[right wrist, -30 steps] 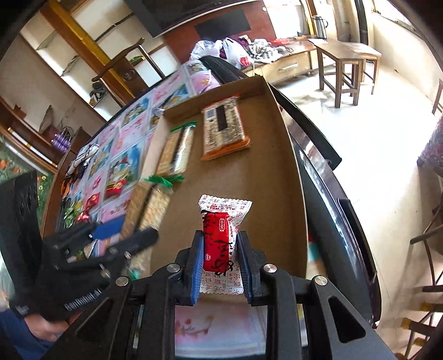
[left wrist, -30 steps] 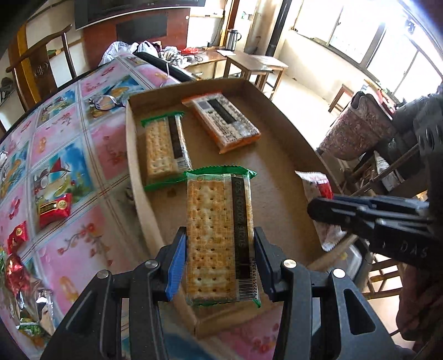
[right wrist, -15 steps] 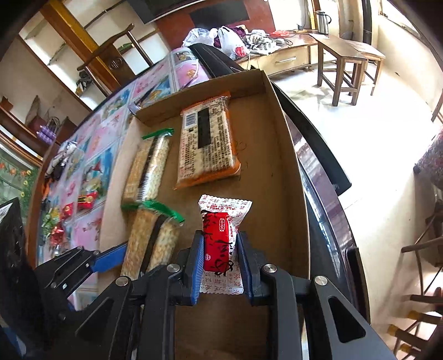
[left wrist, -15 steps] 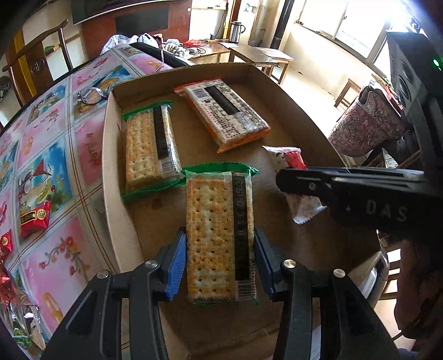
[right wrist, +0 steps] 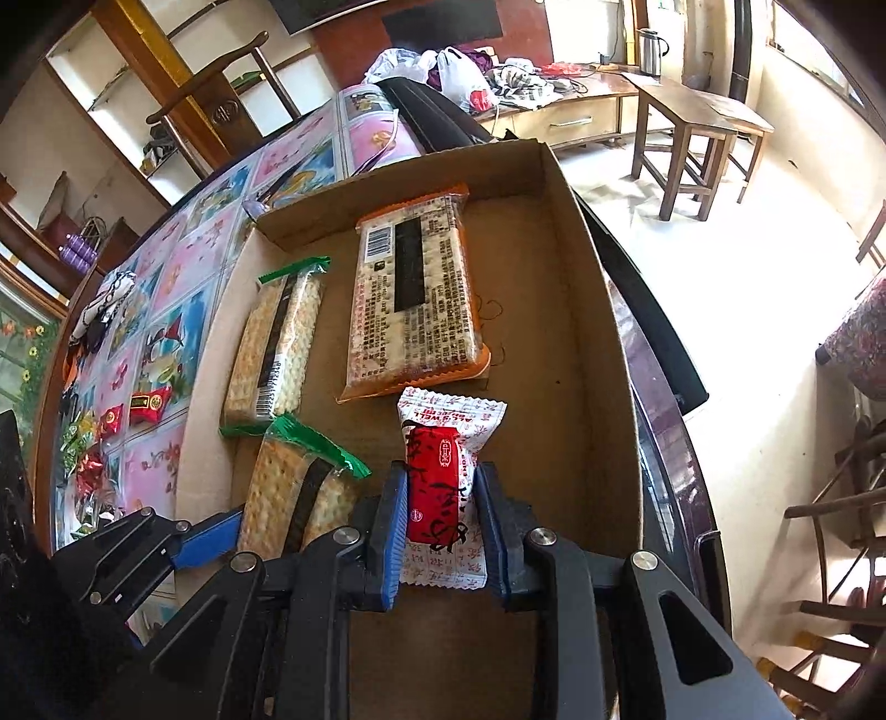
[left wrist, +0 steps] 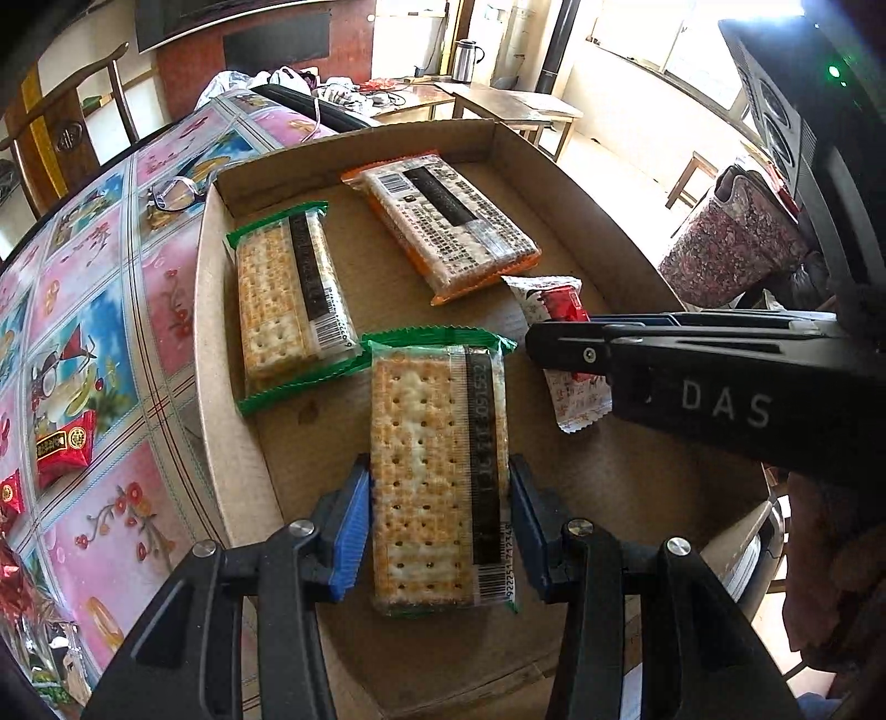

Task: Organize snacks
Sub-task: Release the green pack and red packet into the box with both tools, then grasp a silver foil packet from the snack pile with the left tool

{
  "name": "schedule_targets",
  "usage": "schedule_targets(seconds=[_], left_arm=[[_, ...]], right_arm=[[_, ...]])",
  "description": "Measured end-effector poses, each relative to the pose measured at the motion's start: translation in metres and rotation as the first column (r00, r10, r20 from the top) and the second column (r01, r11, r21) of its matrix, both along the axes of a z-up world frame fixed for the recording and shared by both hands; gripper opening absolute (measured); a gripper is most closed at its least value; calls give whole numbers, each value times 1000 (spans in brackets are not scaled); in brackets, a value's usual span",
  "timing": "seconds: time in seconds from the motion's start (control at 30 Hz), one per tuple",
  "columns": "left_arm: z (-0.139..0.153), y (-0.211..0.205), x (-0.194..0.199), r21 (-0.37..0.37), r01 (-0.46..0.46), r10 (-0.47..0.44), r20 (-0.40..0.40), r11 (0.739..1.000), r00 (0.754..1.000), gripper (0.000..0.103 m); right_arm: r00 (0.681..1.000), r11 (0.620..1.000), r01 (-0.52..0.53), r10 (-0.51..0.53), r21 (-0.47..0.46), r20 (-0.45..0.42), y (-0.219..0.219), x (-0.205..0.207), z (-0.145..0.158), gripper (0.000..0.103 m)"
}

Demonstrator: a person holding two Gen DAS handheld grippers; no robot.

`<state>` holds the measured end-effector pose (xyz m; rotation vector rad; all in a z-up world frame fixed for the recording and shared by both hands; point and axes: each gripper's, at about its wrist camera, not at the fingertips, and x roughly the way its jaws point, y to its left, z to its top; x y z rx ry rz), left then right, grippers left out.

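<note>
Left gripper (left wrist: 440, 520): blue-padded jaws closed against both long sides of a green-edged clear pack of square crackers (left wrist: 440, 471), held low over the near half of a shallow brown cardboard tray (left wrist: 221, 432). Can't tell if the pack touches the tray floor.

Right gripper (right wrist: 440, 526): jaws pinched on a small white sachet with a red centre label (right wrist: 443, 487), also over the tray, to the right of the held cracker pack. In the left wrist view the sachet (left wrist: 559, 310) sticks out past the right gripper's black fingers (left wrist: 570, 349).

Already lying flat in the tray: a second green-edged cracker pack (left wrist: 290, 293) along the left wall, and an orange-edged cracker pack with a printed back label (left wrist: 448, 227) toward the far end, angled.

Surface: table under a glossy pink-and-blue floral cloth (left wrist: 88, 310). Loose on it, left of the tray: small red-and-gold wrapped sweets (left wrist: 63, 446) and a pair of glasses (left wrist: 174, 191) near the tray's far-left corner.

Room: dark wooden chair (left wrist: 50, 133) behind the table, low wooden cabinet with a steel kettle (right wrist: 648, 44) and plastic bags (right wrist: 443, 72), small wooden tables (right wrist: 698, 133) on a pale floor, bright windows on the right.
</note>
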<state>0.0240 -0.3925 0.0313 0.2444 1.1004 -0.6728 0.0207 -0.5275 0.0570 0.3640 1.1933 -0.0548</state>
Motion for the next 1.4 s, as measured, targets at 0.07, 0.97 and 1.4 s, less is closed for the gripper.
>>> schedule_targets(seconds=[0.07,0.97,1.4], left_arm=[[3,1,-1,-7,-2,2,1,1000,1000,47],[63,161,-37,-96,-182,191,99,979,977,59],[53,261,-58,-96,-319,326,74,943,943,59]], right_arm=[[1000,1000,2,-2,-2,-1,0,-1,1,27],[981,986,-139,125,89,146,123,-36,63,28],[953,951,-293,282,96,108,217,-41,49,34]])
